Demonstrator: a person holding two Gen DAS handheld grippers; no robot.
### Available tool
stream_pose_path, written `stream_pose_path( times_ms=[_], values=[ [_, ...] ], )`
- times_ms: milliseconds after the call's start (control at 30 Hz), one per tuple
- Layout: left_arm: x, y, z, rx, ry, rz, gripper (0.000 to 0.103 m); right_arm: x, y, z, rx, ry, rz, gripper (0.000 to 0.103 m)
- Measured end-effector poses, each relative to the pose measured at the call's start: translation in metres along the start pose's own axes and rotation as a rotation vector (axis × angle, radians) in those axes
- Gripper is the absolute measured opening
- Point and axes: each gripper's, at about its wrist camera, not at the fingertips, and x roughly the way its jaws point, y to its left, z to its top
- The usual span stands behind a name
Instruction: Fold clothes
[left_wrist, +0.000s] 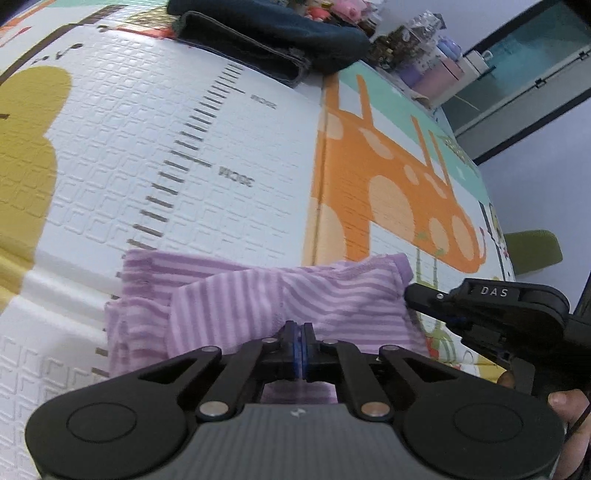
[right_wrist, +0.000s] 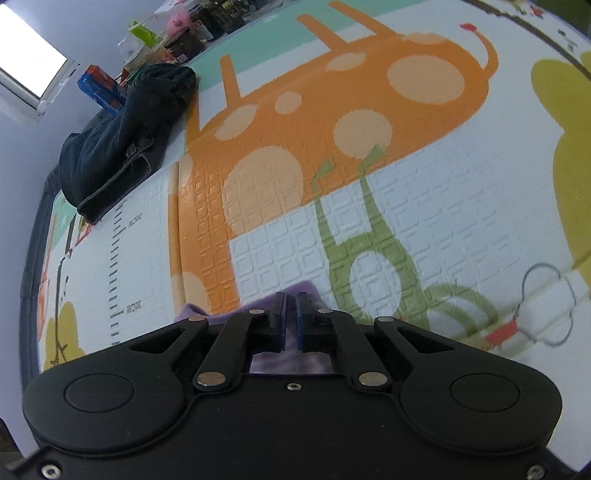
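I am over a play mat printed with an orange giraffe and a ruler scale. At its far edge lies a dark folded garment, with jars and boxes crowded behind it against a pale wall.

Near me, the striped purple cloth lies bunched on the mat, partly doubled over itself.

My left gripper is pinched on the cloth's near edge, its blue pads pressed together with fabric showing below them. It points steeply down at the mat.

My right gripper shows only a thin slit between its pads, with purple cloth in that slit and under the fingers; I take it as clamped on the cloth. From the left camera, its tip meets the cloth's right corner. It also tilts steeply down. A hand grips it from behind.
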Motion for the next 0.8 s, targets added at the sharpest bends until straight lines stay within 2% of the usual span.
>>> stream_pose_path(
  times_ms=[133,333,500,567,600,700,733,800],
  values=[
    [-0.009,0.005,0.003,0.003,-0.054,0.058,0.005,0.002,0.0,0.003,0.0,-0.001,-0.008,0.003],
    [-0.017,0.018,0.006,0.003,-0.091,0.141,0.004,0.005,-0.004,0.004,0.005,0.0,-0.005,0.0],
    [-0.021,0.036,0.008,-0.054,-0.094,0.124,0.003,0.005,-0.004,0.004,-0.004,-0.001,-0.001,0.0],
    [-0.025,0.037,0.009,-0.053,-0.116,0.179,0.008,0.005,-0.004,0.004,-0.005,-0.001,-0.005,0.0],
    [-0.026,0.039,0.01,-0.052,-0.122,0.203,0.005,0.004,-0.003,0.005,-0.006,-0.002,-0.007,0.0],
    [-0.032,0.049,0.015,-0.129,-0.11,0.134,0.012,-0.002,-0.003,0.006,0.003,-0.01,-0.005,0.0],
    [-0.035,0.049,0.016,-0.144,-0.118,0.112,0.013,-0.007,-0.003,0.006,0.012,-0.019,0.006,0.004],
    [-0.04,0.045,0.016,-0.136,-0.134,0.093,0.015,-0.021,-0.003,0.007,0.025,-0.051,0.044,0.004]
  ],
)
